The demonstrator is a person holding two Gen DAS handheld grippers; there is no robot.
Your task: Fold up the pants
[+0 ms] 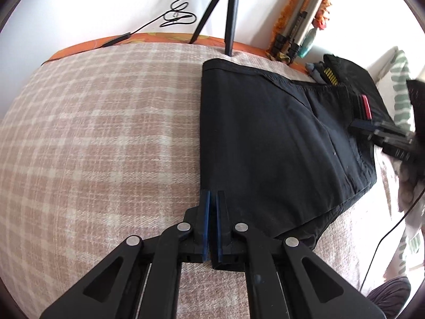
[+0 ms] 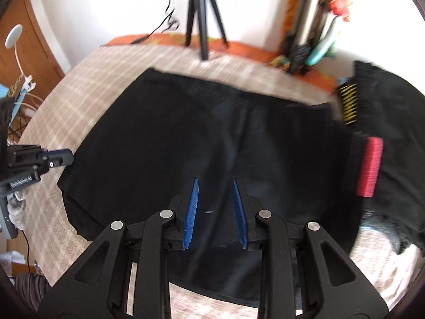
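Note:
Black pants [image 1: 265,133] lie folded flat on a beige plaid blanket [image 1: 93,119]; a red tag [image 1: 366,106] and a yellow stitched label [image 1: 330,75] mark their far right end. My left gripper [image 1: 213,194] is shut, its blue pads together at the pants' near left corner, with no cloth visible between them. In the right wrist view the pants [image 2: 186,133] fill the middle. Above them my right gripper [image 2: 215,183] stands open, nothing pinched between its pads. The left gripper [image 2: 70,156] touches the pants' left edge there. The right gripper [image 1: 354,126] appears blurred over the waistband end.
A black tripod [image 1: 231,13] stands at the blanket's far edge with a black cable [image 1: 178,16] beside it. A folded tripod [image 1: 305,18] leans at the back right. A green-striped pillow [image 1: 398,85] lies to the right. Wooden furniture [image 2: 26,40] stands at the left.

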